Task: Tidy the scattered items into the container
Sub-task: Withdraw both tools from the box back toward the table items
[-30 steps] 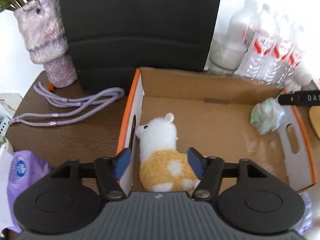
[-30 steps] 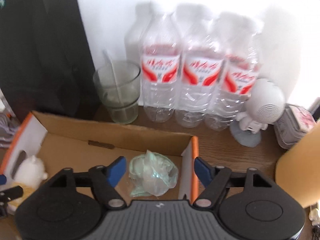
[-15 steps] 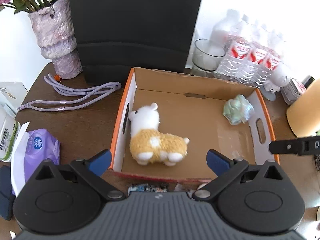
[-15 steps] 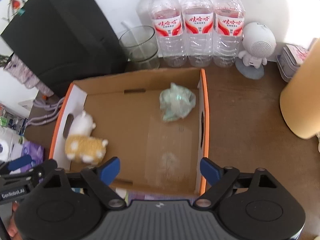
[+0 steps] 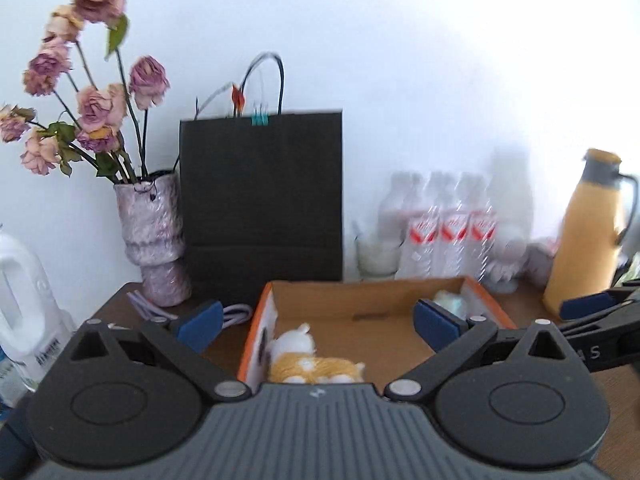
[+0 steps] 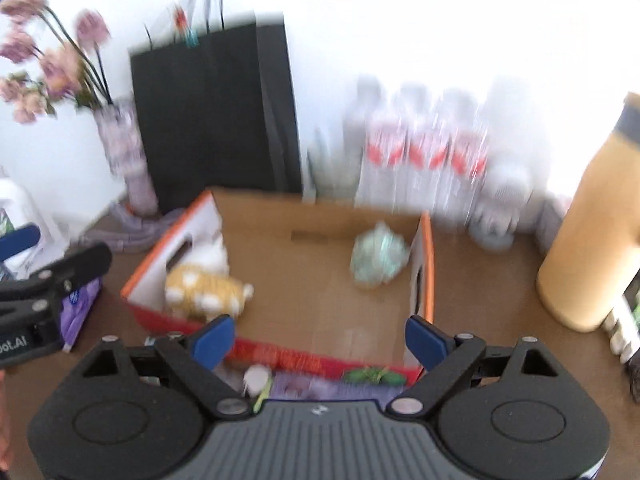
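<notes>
Very little writing can be read. The letters "oot.AI" are seen on the left gripper where it pokes in at the left edge of the right wrist view, and a lone "S" is seen on the right gripper at the right edge of the left wrist view. Red and white labels are wrapped round the water bottles, but their words are too blurred to read. Dark print on the white jug is too small to make out.

The cardboard box with orange edges is set on the brown counter. A yellow and white plush toy is lying inside by the left wall, and a crumpled green wrapper is lying inside by the right wall. In the left wrist view the toy is partly hidden by the gripper's body, and the wrapper is mostly hidden behind a blue pad.

Both grippers are spread wide with nothing between the pads, and the right one's jaws have just been opening.

A black paper bag, a vase of dried roses, a yellow flask and a purple tissue pack are placed around the box. Small things under the box's near edge are too blurred to be named.
</notes>
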The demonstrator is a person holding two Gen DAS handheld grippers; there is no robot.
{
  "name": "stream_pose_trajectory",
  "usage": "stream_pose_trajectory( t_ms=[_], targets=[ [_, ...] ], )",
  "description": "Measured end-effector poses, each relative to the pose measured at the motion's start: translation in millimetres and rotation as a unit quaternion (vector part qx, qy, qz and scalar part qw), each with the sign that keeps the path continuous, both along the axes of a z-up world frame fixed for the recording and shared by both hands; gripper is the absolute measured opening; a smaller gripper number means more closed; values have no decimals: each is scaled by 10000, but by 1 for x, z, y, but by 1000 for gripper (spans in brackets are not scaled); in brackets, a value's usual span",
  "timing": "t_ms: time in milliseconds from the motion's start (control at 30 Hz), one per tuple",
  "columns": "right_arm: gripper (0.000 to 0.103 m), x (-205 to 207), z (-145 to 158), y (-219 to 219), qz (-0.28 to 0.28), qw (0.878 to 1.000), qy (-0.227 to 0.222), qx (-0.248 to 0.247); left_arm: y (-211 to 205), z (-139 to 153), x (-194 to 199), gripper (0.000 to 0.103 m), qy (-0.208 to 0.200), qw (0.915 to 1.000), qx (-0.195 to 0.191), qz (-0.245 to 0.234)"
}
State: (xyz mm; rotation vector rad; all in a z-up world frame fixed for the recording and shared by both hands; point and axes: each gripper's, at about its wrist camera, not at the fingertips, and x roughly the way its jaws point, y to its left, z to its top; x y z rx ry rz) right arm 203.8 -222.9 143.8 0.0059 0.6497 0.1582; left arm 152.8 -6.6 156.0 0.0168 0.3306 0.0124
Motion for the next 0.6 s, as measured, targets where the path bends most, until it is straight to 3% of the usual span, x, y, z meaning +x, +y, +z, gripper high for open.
stream_pose_trajectory(
  t_ms=[100,133,200,300,367,500,600],
  targets=[
    [95,-29,-4,-6,-15,9939,-1094,154,-2,0,-16,103,-355,9992,-68,-159],
    [102,-37,-5,-9,-31,9906,-1350,220,-3,1,-20,103,-440,9988,-27,-199],
    [103,-45,-5,-14,-110,9858,-1648,315,-6,3,-25,103,-569,9981,49,-236],
    [103,-51,-3,-16,-194,9847,-1708,270,-4,1,-40,103,-577,9980,71,-228],
    [103,-63,-4,-18,-299,9848,-1695,226,4,-9,-58,103,-400,9988,-124,-247],
    [103,-126,-29,-24,-357,9858,-1610,326,16,-57,-118,103,69,9969,-649,-435],
    [103,-173,-64,-21,-303,9892,-1420,178,17,-98,-158,103,366,9969,-615,-335]
  ],
)
